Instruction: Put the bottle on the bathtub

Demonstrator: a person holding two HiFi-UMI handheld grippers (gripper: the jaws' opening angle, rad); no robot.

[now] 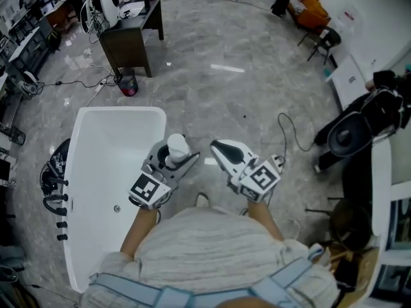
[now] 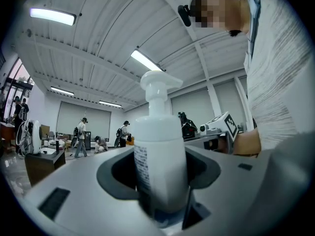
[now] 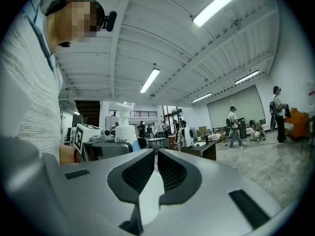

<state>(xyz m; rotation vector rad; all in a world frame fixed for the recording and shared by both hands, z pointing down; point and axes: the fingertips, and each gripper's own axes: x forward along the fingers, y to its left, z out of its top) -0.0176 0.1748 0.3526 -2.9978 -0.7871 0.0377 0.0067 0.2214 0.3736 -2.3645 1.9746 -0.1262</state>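
Observation:
In the head view my left gripper [image 1: 174, 155] is shut on a white pump bottle [image 1: 178, 145], held upright just beyond the right rim of the white bathtub [image 1: 119, 113]. The left gripper view shows the bottle [image 2: 160, 146] standing between the two jaws of my left gripper [image 2: 160, 193], its pump head on top. My right gripper [image 1: 222, 153] hovers close to the right of it, shut and empty. In the right gripper view the jaws of my right gripper [image 3: 155, 168] meet, with the bottle [image 3: 125, 132] visible off to the left.
A dark wooden desk [image 1: 131, 34] and a red bin [image 1: 128, 86] stand beyond the tub. Black fittings [image 1: 59, 201] sit along the tub's left side. A black chair [image 1: 359, 128] and a floor cable [image 1: 290, 130] lie to the right. Several people [image 3: 234, 126] work far off.

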